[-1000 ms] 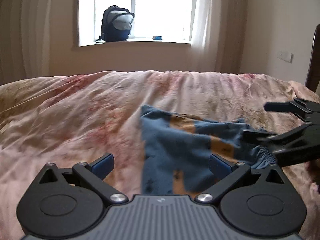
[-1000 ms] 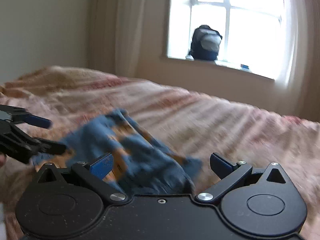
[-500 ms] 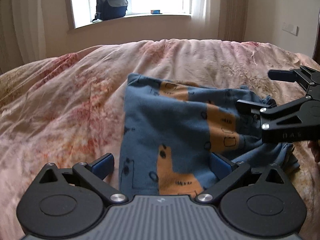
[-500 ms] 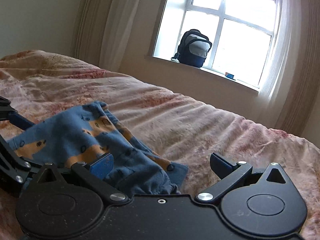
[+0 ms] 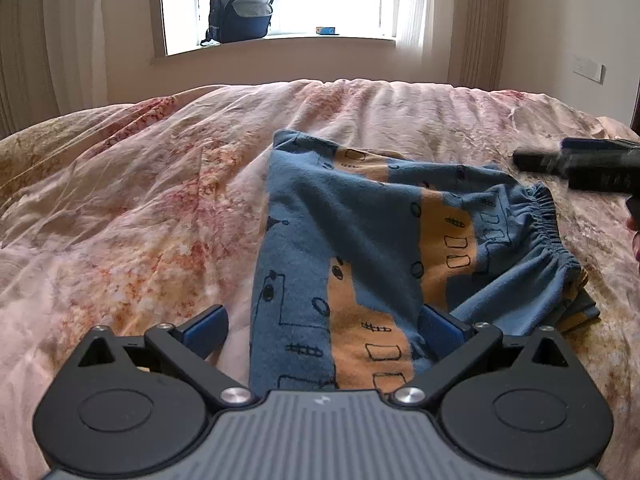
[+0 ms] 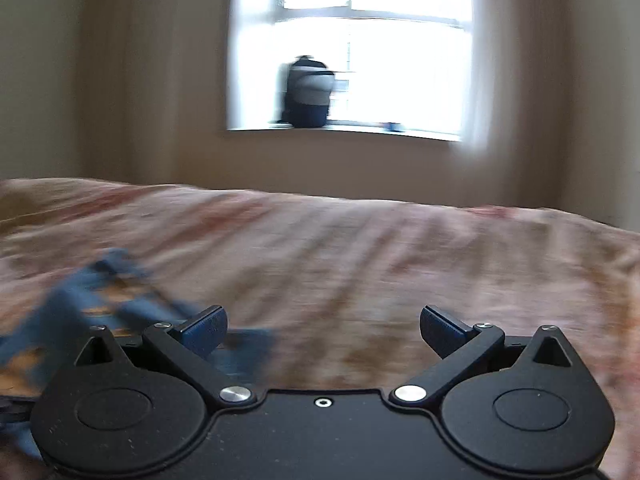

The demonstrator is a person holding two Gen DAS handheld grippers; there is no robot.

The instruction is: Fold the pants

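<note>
Blue pants with orange patches lie folded on the pink floral bedspread, elastic waistband to the right. My left gripper is open just above their near edge, holding nothing. My right gripper is open and empty over the bedspread; it also shows blurred at the right edge of the left wrist view, apart from the waistband. In the blurred right wrist view the pants lie at lower left.
A dark backpack stands on the window sill beyond the bed, with a small blue object beside it. Curtains hang at both sides of the window. A wall switch is at the right.
My right gripper has pulled away from the pants' waistband to the right and turned toward the window. My left gripper has come slightly closer over the pants. The pants now lie flat.
</note>
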